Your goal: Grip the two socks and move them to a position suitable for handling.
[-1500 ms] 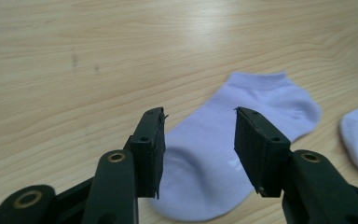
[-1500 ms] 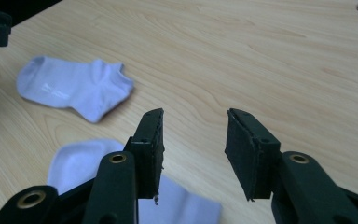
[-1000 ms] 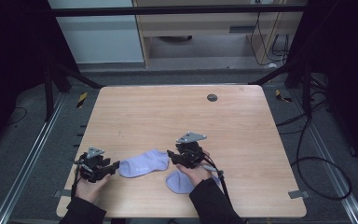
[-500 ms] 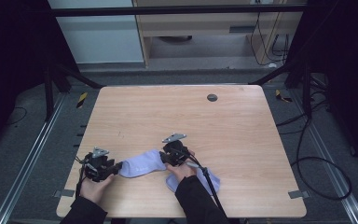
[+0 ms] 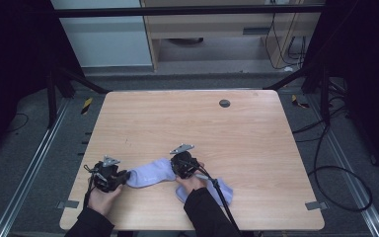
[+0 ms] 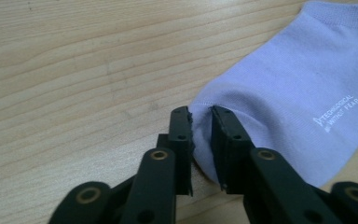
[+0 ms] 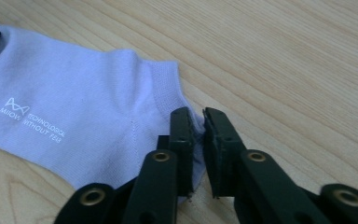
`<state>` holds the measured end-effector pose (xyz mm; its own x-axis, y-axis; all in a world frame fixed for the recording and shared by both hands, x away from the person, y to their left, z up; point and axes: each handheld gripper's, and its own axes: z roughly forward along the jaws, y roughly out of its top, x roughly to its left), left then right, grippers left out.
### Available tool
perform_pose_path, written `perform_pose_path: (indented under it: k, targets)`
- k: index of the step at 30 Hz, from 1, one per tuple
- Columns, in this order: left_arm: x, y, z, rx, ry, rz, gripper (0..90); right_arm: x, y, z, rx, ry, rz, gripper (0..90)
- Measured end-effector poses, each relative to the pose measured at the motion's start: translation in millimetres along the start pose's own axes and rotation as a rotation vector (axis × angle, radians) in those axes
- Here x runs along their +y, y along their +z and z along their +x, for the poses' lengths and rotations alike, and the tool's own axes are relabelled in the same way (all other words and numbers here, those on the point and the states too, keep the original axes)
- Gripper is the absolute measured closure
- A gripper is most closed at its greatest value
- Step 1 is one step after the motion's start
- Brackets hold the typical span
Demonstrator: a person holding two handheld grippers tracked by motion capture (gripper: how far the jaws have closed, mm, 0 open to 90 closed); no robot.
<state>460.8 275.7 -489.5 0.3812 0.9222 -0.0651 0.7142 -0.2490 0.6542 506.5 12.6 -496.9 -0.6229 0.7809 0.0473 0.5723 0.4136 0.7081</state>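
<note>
high view shows a pale lilac knitted ankle sock (image 5: pixel 150 174) flat near the wooden table (image 5: pixel 187 123)'s front edge, left gripper (image 6: pixel 200 116) pinching its toe, right gripper (image 7: pixel 198 123) pinching its cuff; lift both ends evenly, keeping it taut

Even overhead light on the table (image 5: pixel 187 123), dark surroundings, soft shadows, near jaws slightly blurred
</note>
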Motion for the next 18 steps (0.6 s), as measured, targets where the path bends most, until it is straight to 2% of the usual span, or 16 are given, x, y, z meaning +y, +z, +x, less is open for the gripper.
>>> perform_pose_path:
  k: [3,8,13,18]
  targets:
    - [0.5,0.0,-1.2,-0.008,0.004,0.000,86.1,0.4,-1.2,0.5,0.013,0.014,0.003,86.4]
    - [2.1,-4.5,-0.9,-0.029,-0.002,-0.025,87.3,0.9,-7.2,-0.1,0.037,0.030,-0.016,86.8]
    - [5.4,-15.9,-3.4,-0.075,-0.009,-0.071,87.5,3.4,-21.1,-0.8,0.066,0.037,-0.048,86.9]
    - [11.1,-26.9,-10.1,-0.108,0.002,-0.109,87.6,6.9,-39.1,-1.4,0.080,0.024,-0.079,86.9]
